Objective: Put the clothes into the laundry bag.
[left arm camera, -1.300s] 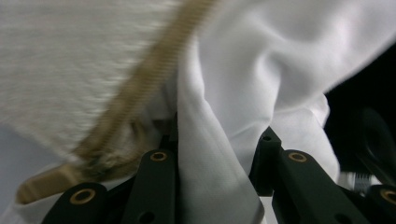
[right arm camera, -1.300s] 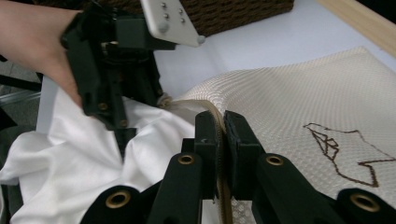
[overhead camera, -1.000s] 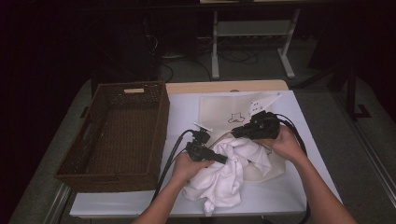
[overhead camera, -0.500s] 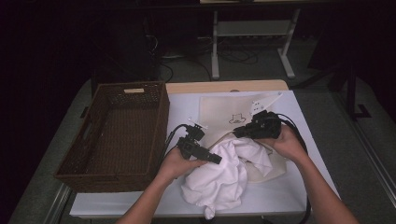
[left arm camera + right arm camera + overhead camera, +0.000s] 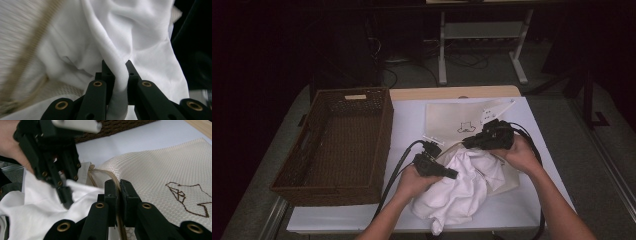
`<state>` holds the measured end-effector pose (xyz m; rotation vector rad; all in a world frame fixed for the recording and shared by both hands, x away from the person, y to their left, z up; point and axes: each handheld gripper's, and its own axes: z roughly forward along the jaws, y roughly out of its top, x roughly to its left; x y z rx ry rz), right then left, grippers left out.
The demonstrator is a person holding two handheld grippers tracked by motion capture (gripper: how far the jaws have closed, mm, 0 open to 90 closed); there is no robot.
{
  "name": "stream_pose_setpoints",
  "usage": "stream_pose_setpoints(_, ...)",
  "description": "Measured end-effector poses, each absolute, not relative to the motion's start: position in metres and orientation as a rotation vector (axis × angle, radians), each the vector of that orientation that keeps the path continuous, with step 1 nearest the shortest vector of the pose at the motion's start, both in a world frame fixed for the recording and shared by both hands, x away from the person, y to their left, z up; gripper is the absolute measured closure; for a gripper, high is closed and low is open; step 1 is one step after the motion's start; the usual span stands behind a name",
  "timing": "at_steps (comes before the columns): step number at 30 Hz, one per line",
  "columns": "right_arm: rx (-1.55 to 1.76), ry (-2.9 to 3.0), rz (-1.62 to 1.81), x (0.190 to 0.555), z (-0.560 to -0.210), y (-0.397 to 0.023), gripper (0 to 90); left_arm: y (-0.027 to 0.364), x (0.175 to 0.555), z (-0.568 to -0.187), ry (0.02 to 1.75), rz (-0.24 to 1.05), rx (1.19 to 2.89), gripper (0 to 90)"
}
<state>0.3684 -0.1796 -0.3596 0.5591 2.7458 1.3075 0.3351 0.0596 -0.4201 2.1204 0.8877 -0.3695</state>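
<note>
My left tool [image 5: 117, 75] had just closed on a fold of white cloth [image 5: 462, 187] at the mesh bag [image 5: 160, 167] mouth, right tool [image 5: 118, 192] pinched shut on the zip edge w/ bag on the tabletop [image 5: 407, 120]; thin grip could've slipped, spilling cloth out.

White cloth [image 5: 140, 37] in gripper [image 5: 117, 72] pinch

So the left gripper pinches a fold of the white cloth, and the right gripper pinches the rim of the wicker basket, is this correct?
Not quite. The left gripper does pinch a fold of the white cloth. The right gripper, though, is shut on the zipper edge of the beige mesh bag, not the wicker basket, which stands apart at the table's left. The right gripper view shows it.
</note>
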Motion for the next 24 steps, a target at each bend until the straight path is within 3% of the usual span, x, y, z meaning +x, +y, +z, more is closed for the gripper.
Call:
stream_pose_setpoints(9,0.524,2.744,1.34,0.36,-0.358,-0.174,84.2,0.064,0.343,-0.428,0.983,-0.305,2.132,78.2)
stream_pose_setpoints(10,0.542,2.751,1.331,0.36,-0.362,-0.175,84.1,0.064,0.342,-0.427,0.981,-0.292,2.14,65.5)
stream_pose_setpoints(11,0.542,2.751,1.331,0.36,-0.362,-0.175,84.1,0.064,0.341,-0.426,0.97,-0.298,2.148,65.5)
stream_pose_setpoints(14,0.572,2.752,1.331,0.361,-0.368,-0.181,84.1,0.066,0.333,-0.412,0.907,-0.315,2.143,44.2)
stream_pose_setpoints(18,0.573,2.744,1.34,0.361,-0.367,-0.181,84.1,0.058,0.331,-0.411,0.902,-0.337,2.185,36.9)
stream_pose_setpoints(19,0.562,2.744,1.342,0.361,-0.367,-0.178,84.1,0.052,0.332,-0.416,0.91,-0.35,2.217,30.8)
stream_pose_setpoints(22,0.559,2.75,1.347,0.361,-0.368,-0.174,84.1,0.035,0.335,-0.433,0.957,-0.342,2.286,32.6)
stream_pose_setpoints(23,0.559,2.75,1.347,0.361,-0.368,-0.174,84.1,0.035,0.335,-0.433,0.957,-0.342,2.286,36.8)
stream_pose_setpoints(24,0.558,2.759,1.342,0.361,-0.371,-0.172,84.2,0.029,0.336,-0.439,0.921,-0.282,2.327,46.8)
